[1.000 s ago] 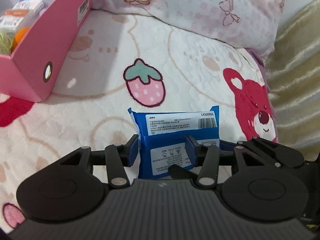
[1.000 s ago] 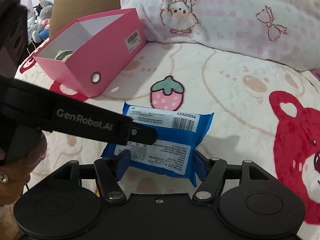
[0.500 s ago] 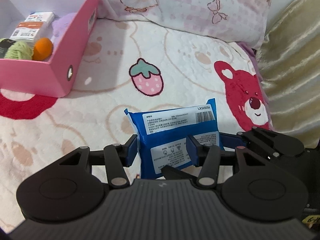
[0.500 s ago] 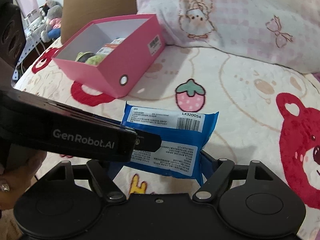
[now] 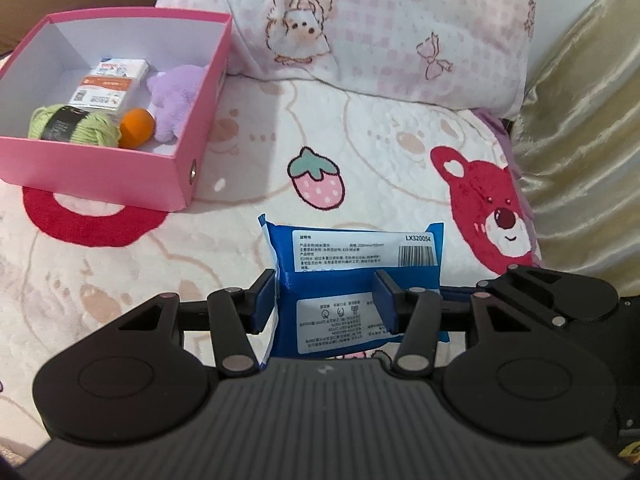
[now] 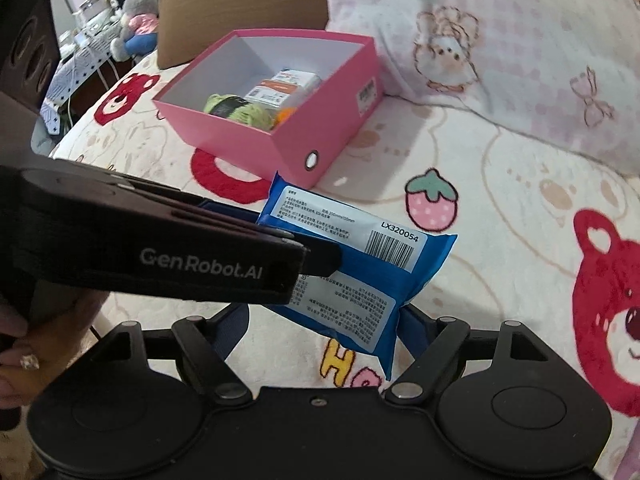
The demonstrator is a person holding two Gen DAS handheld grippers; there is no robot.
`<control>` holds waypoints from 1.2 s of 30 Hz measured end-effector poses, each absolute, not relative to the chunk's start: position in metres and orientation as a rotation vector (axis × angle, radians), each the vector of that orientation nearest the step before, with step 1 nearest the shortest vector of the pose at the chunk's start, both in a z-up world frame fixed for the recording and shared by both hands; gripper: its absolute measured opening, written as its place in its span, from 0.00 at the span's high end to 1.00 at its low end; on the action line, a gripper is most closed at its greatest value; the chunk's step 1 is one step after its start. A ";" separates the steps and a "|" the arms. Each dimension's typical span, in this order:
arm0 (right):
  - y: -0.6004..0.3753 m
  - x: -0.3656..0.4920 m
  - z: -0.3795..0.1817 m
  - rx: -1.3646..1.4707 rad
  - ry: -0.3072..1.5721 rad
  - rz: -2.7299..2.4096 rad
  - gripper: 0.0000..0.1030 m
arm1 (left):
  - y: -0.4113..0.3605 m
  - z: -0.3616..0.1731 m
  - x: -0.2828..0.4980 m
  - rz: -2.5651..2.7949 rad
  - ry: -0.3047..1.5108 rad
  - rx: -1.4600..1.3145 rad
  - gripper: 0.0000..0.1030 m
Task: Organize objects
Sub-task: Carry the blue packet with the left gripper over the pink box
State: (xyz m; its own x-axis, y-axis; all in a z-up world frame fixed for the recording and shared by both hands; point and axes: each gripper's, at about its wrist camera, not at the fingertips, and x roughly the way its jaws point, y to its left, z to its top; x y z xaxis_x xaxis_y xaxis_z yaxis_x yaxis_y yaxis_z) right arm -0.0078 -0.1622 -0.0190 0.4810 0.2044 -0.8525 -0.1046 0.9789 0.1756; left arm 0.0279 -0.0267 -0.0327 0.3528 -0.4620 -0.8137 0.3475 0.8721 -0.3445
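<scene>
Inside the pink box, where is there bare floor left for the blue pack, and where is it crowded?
In the pink box, the far-left floor behind the green yarn is bare. The near-right end is crowded: yarn, orange ball, purple plush and cartons. The blue pack sits in the left tool.

A bedroom — cartoon bedspread, pillow, plush toys.

The blue packet is glossy plastic film with matt white paper-like labels. The pink box looks like smooth matt cardboard, white inside, with a metal eyelet. In it lie fuzzy green yarn, a plush purple toy and a printed carton. The bedspread is soft quilted cloth; the left gripper is matt black plastic
</scene>
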 end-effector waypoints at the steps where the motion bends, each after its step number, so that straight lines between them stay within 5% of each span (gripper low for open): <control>1: -0.159 -0.008 -0.016 0.088 1.049 0.191 0.19 | -0.024 -0.029 0.027 -0.529 1.089 -0.122 0.52; 25: -0.085 0.023 0.058 -0.101 0.924 0.319 0.20 | 0.071 0.044 0.028 -0.510 0.986 -0.192 0.46; 36: -0.079 0.069 0.095 -0.143 0.783 0.300 0.45 | 0.104 0.076 0.063 -0.531 0.828 -0.176 0.49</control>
